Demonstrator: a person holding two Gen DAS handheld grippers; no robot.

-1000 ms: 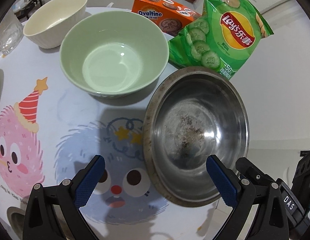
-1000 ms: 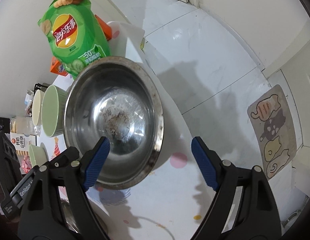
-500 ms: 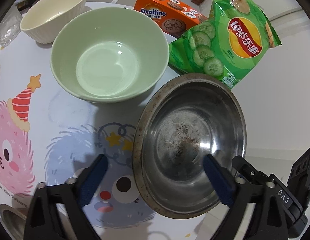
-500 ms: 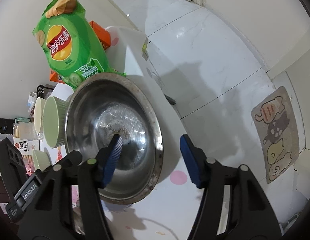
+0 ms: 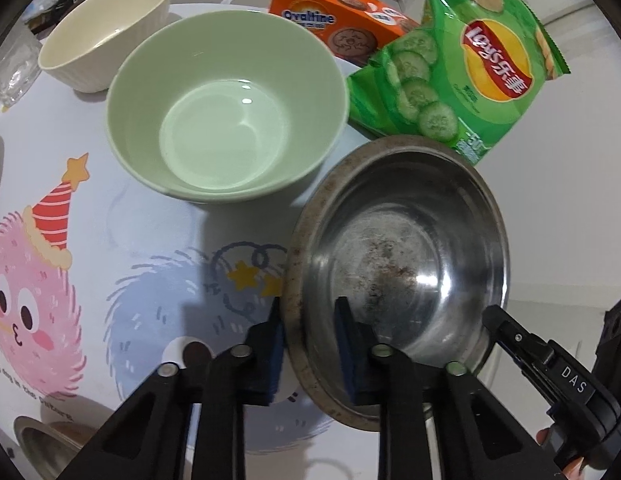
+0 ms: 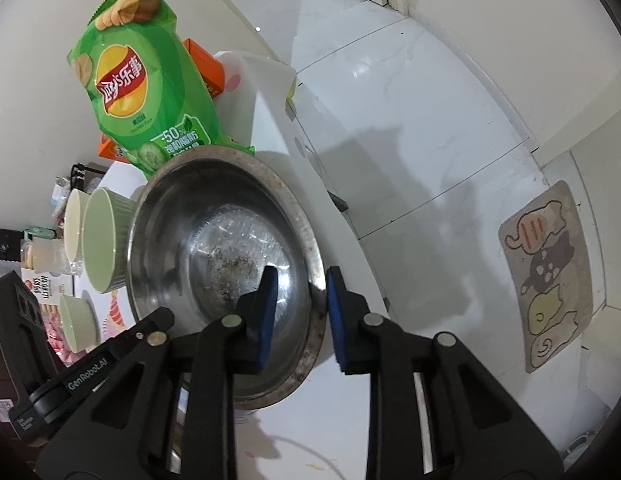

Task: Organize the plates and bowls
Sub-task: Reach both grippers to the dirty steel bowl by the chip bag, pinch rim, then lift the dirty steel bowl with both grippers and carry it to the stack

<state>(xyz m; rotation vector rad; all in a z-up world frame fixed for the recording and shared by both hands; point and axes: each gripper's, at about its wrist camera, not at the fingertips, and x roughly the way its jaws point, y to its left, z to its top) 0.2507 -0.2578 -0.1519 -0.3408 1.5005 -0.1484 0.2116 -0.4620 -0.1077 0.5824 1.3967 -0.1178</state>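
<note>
Two claws have just been closing on the metal bowl [image 5: 398, 264], which sits at the worktop [image 5: 110, 240] edge. The left claw [image 5: 308, 344] pinches its left rim and the right claw [image 6: 298, 308] pinches the opposite rim. Both point steeply down. Nothing looks stacked yet: the green bowl [image 5: 226, 108] and cream bowl [image 5: 102, 28] stand apart, so I judge the sorting is only starting.

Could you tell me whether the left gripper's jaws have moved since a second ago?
Yes. The left gripper has just been closing; its pads, once wide apart over the cartoon tablecloth, now pinch the steel bowl's rim.
</note>
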